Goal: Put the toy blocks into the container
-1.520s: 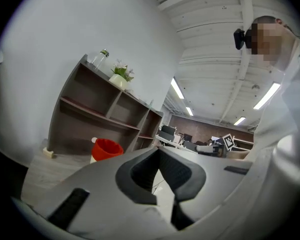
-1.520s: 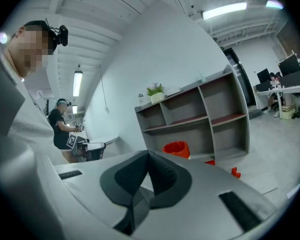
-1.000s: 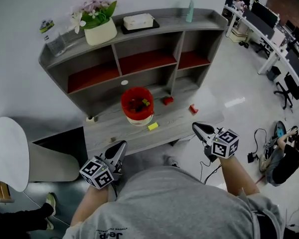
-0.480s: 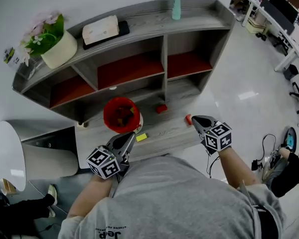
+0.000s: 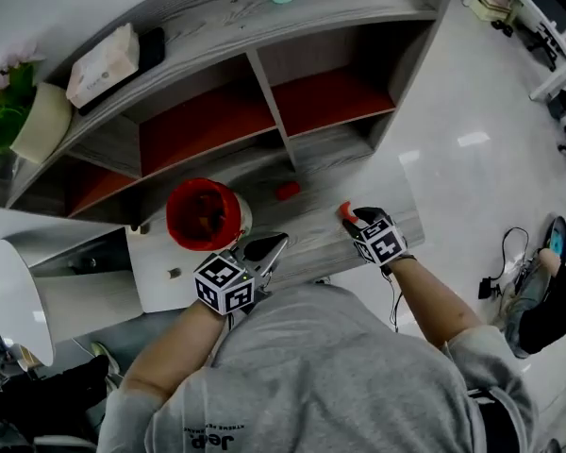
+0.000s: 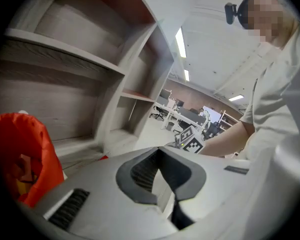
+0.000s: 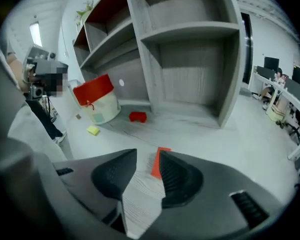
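Right tongs (image 7: 145, 158) tipped down at bench (image 7: 200, 134), jaws just opening — now apart, orange-red block (image 7: 159, 164) lying flat between tips, unpressed; left tongs (image 6: 157, 150) together, empty, near red-rimmed container (image 5: 203, 215); red block (image 7: 137, 116), yellow block (image 7: 93, 130) loose on bench — both outside container.

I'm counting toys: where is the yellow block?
In the right gripper view, the yellow block lies on the grey wooden surface at left, just beside the base of the red-lined container.
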The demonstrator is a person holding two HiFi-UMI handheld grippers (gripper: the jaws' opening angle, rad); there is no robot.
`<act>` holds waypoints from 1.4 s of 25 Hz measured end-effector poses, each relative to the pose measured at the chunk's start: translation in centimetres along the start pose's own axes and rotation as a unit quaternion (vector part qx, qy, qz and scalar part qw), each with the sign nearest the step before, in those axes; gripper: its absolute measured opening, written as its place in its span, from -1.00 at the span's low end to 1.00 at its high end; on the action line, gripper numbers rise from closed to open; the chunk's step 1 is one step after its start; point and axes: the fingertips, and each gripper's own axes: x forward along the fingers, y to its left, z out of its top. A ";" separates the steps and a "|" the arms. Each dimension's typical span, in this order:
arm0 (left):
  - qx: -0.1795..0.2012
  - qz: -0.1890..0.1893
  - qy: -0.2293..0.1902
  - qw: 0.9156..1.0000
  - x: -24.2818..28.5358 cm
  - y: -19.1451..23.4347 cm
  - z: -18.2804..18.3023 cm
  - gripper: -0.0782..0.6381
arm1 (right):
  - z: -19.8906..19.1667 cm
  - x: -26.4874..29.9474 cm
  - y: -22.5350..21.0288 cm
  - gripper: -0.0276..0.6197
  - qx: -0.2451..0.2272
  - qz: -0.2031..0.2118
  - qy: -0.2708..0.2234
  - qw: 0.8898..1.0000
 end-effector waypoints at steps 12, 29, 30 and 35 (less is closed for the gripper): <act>-0.031 -0.009 0.024 0.999 2.5 0.5 -2.3 -0.75 | -2.9 5.9 -1.4 -0.51 -0.048 -0.046 0.085 0.994; 0.000 0.027 -0.093 0.995 -12.5 6.5 4.5 -0.75 | 19.0 -2.1 12.3 -0.58 -0.090 0.026 -0.072 0.993; 0.000 0.035 -0.102 0.994 -14.5 7.4 4.8 -0.75 | 21.0 -1.9 14.6 -0.58 -0.102 0.039 -0.078 0.991; -0.006 0.083 -0.129 0.988 -24.1 12.0 4.2 -0.75 | 26.9 1.1 24.7 -0.57 -0.151 0.091 -0.070 0.982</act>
